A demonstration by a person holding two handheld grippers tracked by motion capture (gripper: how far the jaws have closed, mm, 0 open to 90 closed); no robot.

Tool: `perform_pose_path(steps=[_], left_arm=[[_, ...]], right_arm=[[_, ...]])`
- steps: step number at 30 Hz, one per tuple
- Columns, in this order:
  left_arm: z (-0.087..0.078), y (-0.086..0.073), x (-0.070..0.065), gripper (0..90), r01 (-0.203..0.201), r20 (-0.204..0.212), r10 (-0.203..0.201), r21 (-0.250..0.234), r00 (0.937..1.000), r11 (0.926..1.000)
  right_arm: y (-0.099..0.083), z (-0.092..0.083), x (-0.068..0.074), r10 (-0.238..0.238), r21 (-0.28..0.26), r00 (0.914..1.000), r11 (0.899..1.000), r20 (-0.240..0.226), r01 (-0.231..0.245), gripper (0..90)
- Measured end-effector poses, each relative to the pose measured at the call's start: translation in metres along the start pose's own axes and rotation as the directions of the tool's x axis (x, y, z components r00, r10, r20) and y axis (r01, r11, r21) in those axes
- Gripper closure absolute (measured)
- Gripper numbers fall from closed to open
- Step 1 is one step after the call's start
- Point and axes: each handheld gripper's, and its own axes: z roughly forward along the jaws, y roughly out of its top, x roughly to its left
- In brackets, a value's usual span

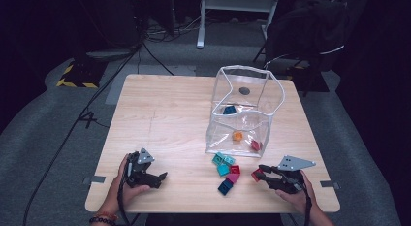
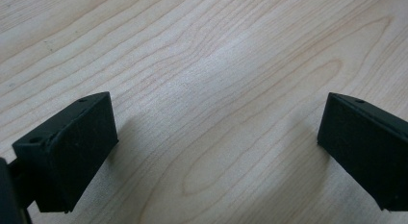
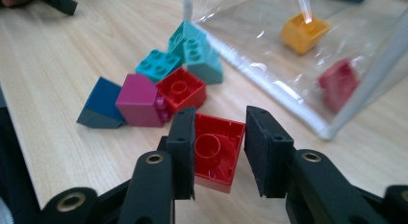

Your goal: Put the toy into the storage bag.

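My right gripper (image 1: pixel 258 174) (image 3: pixel 220 123) is shut on a red brick (image 3: pixel 217 154) (image 1: pixel 256 175), its hollow underside facing the camera, low over the table's front right. Just left of it lies a cluster of loose bricks: two teal ones (image 3: pixel 197 51) (image 1: pixel 223 160), a red one (image 3: pixel 182 92), a magenta one (image 3: pixel 139 101) and a dark blue one (image 3: pixel 98 104) (image 1: pixel 225 187). My left gripper (image 1: pixel 162 176) (image 2: pixel 216 147) rests open at the front left, with bare wood between its jaws.
A clear plastic bag-like box (image 1: pixel 271 85) stands at the back right of the wooden table (image 1: pixel 165 114). It holds an orange brick (image 1: pixel 237 136) (image 3: pixel 303 34), a red brick (image 1: pixel 256 145) (image 3: pixel 337 82) and a blue brick (image 1: pixel 229 109).
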Motion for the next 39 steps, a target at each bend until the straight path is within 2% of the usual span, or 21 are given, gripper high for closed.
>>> perform_pose_path(steps=[7, 10, 12, 20, 24, 26, 28, 31, 35, 39], left_arm=[[0.000, 0.000, 0.000, 0.5, -0.002, -0.002, 0.002, 0.002, 1.0000, 1.0000], [0.000, 0.000, 0.000, 0.5, -0.002, -0.001, 0.002, 0.001, 1.0000, 1.0000], [0.000, 0.000, 0.000, 0.5, -0.002, -0.001, 0.002, 0.002, 1.0000, 1.0000], [0.000, 0.000, 0.000, 0.5, -0.002, -0.001, 0.002, 0.001, 1.0000, 1.0000], [0.000, 0.000, 0.000, 0.5, -0.002, -0.001, 0.002, 0.001, 1.0000, 1.0000], [0.000, 0.000, 0.000, 0.5, -0.002, -0.001, 0.002, 0.001, 1.0000, 1.0000], [0.000, 0.000, 0.000, 0.5, -0.002, -0.001, 0.002, 0.001, 1.0000, 1.0000], [0.000, 0.000, 0.000, 0.5, -0.005, -0.002, 0.005, 0.002, 1.0000, 1.0000], [0.000, 0.000, 0.000, 0.6, -0.004, -0.002, 0.004, 0.002, 1.0000, 1.0000], [0.000, 0.000, 0.000, 0.6, -0.005, -0.002, 0.005, 0.002, 1.0000, 1.0000]], right_arm=[[0.018, -0.018, -0.006, -0.013, -0.047, 0.9993, 0.999, 0.034, 0.015, 65.5], [0.032, -0.031, -0.011, -0.020, -0.081, 0.9983, 0.996, 0.055, 0.025, 65.5], [0.036, -0.034, -0.012, -0.023, -0.091, 0.9981, 0.995, 0.058, 0.028, 65.5], [0.071, -0.053, -0.015, -0.052, -0.151, 0.9927, 0.986, 0.109, 0.068, 65.5], [0.097, -0.065, -0.017, -0.073, -0.195, 0.9888, 0.976, 0.130, 0.098, 65.5], [0.103, -0.067, -0.018, -0.079, -0.197, 0.9884, 0.975, 0.130, 0.104, 65.5], [0.115, -0.068, -0.022, -0.090, -0.192, 0.9854, 0.974, 0.144, 0.117, 65.5], [0.132, -0.070, -0.026, -0.092, -0.194, 0.9857, 0.974, 0.142, 0.118, 65.5], [0.151, -0.069, -0.030, -0.097, -0.213, 0.9842, 0.969, 0.148, 0.127, 65.5], [0.159, -0.065, -0.033, -0.095, -0.209, 0.9833, 0.970, 0.155, 0.127, 65.5]])
